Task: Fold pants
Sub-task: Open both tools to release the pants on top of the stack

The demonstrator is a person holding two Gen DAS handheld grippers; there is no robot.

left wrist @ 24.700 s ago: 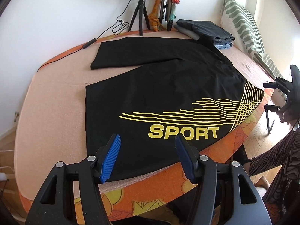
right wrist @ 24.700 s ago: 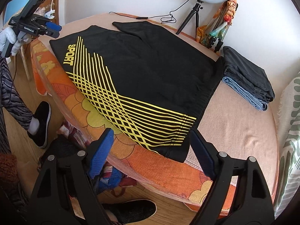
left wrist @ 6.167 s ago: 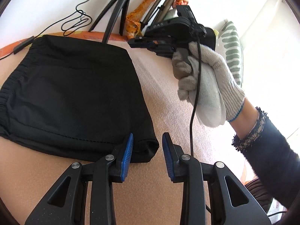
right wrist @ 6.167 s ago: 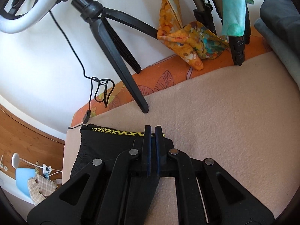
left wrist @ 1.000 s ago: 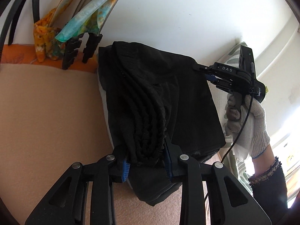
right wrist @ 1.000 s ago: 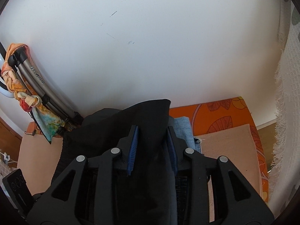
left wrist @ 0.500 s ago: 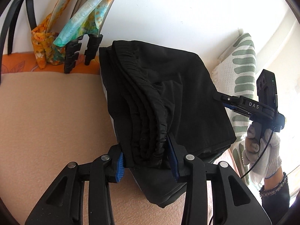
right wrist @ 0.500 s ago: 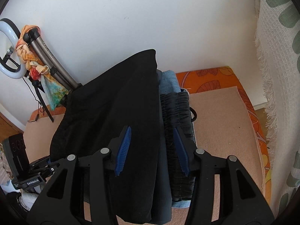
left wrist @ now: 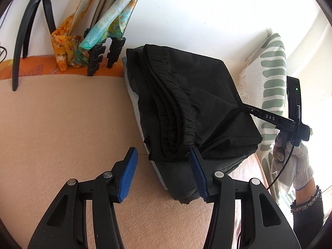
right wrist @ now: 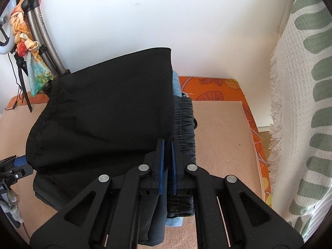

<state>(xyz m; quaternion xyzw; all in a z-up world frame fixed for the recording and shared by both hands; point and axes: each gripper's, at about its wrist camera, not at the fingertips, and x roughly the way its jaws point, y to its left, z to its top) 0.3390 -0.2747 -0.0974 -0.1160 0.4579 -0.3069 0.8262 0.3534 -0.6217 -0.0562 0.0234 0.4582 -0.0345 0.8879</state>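
Note:
The folded black pants (left wrist: 195,95) lie on top of a stack of folded clothes (left wrist: 178,184) at the back of the bed; they also show in the right wrist view (right wrist: 108,112). My left gripper (left wrist: 164,166) is open, its blue pads to either side of the pants' near waistband corner, holding nothing. My right gripper (right wrist: 167,145) has its jaws almost together at the pants' right edge; whether cloth is pinched between them is hidden. It also shows in the left wrist view (left wrist: 242,105), at the far side of the pants.
Under the pants lie dark grey trousers (right wrist: 184,124) and light blue jeans (right wrist: 176,83). A tripod with colourful cloth (left wrist: 103,31) stands against the white wall at the left. A green-patterned white pillow (right wrist: 300,103) rises at the right. Peach bedcover (left wrist: 62,124) spreads to the left.
My left gripper has opened and let go of the pants' waistband, which now rests on the stack. My right gripper's jaws have narrowed from open to nearly together at the pants' right edge.

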